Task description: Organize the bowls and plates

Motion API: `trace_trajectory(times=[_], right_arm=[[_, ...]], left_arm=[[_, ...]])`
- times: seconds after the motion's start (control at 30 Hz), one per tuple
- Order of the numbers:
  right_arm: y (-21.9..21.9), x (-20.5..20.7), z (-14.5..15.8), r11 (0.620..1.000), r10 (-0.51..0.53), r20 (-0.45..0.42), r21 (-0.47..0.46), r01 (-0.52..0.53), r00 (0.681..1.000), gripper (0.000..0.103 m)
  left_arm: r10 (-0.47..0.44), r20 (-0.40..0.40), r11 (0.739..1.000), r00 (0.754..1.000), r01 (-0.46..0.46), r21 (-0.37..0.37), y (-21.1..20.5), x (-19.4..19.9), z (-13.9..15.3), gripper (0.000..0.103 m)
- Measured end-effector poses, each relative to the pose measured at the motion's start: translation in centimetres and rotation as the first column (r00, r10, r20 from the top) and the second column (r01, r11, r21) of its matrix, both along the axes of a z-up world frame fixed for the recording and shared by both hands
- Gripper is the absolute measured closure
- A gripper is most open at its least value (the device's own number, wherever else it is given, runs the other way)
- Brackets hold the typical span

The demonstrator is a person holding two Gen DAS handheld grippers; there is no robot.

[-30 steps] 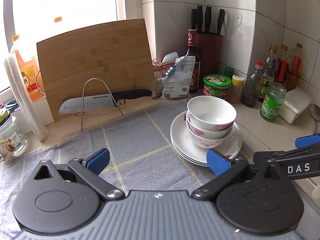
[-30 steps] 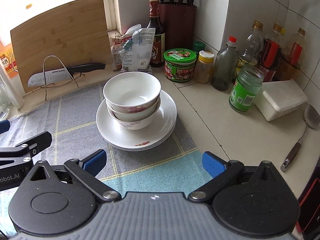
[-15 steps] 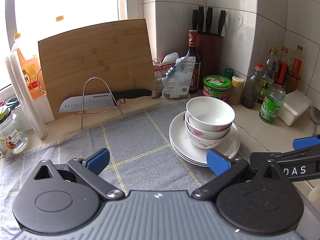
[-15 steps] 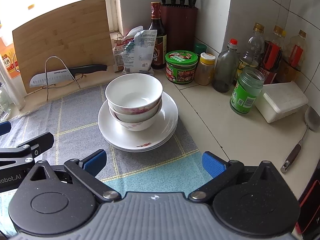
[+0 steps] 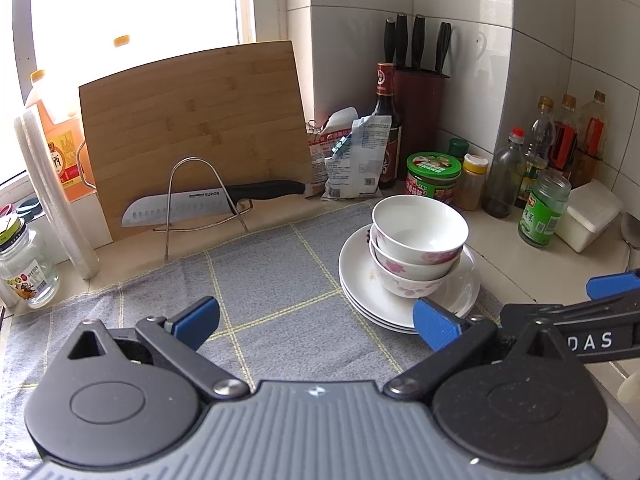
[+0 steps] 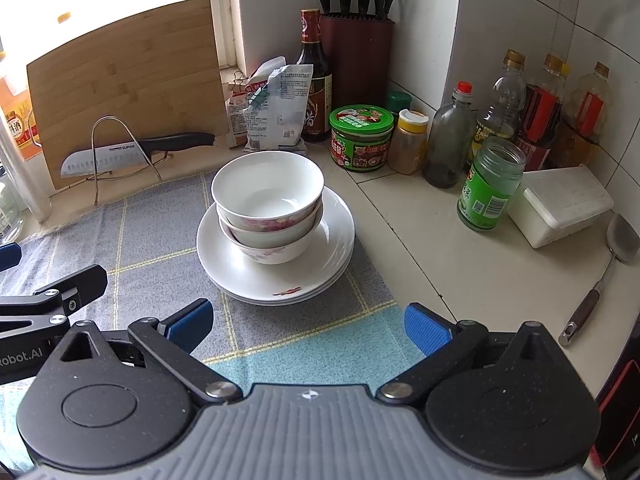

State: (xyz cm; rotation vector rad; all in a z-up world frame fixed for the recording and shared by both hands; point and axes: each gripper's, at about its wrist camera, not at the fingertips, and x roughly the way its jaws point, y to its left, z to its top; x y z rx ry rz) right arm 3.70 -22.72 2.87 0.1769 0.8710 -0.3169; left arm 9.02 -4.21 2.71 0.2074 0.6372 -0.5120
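Note:
Nested white bowls with pink flowers [image 5: 418, 246] [image 6: 268, 204] sit on a stack of white plates [image 5: 360, 284] [image 6: 276, 280], on a grey checked cloth [image 5: 272, 280] [image 6: 152, 240]. My left gripper [image 5: 316, 322] is open and empty over the cloth, left of and nearer than the stack. My right gripper [image 6: 306, 326] is open and empty, just in front of the plates. Each gripper's arm shows at the edge of the other's view.
A bamboo cutting board [image 5: 192, 128] and a knife on a wire rack [image 5: 200, 204] stand behind the cloth. Sauce bottles, jars [image 6: 362, 138], a green jar [image 6: 490, 184], a white box [image 6: 560, 204] and a spatula [image 6: 600, 276] crowd the corner and the right counter.
Both grippers have drawn back slightly from the stack and risen a little. The bowls and plates have not moved.

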Motion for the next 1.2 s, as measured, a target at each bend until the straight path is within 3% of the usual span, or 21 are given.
trace_trajectory(times=[1.2], right_arm=[[-0.08, -0.25, 0.30, 1.000, -0.010, 0.009, 0.001, 0.010, 1.000, 0.000]], left_arm=[[-0.001, 0.011, 1.000, 1.000, 0.001, 0.004, -0.14, -0.09, 0.24, 0.001]])
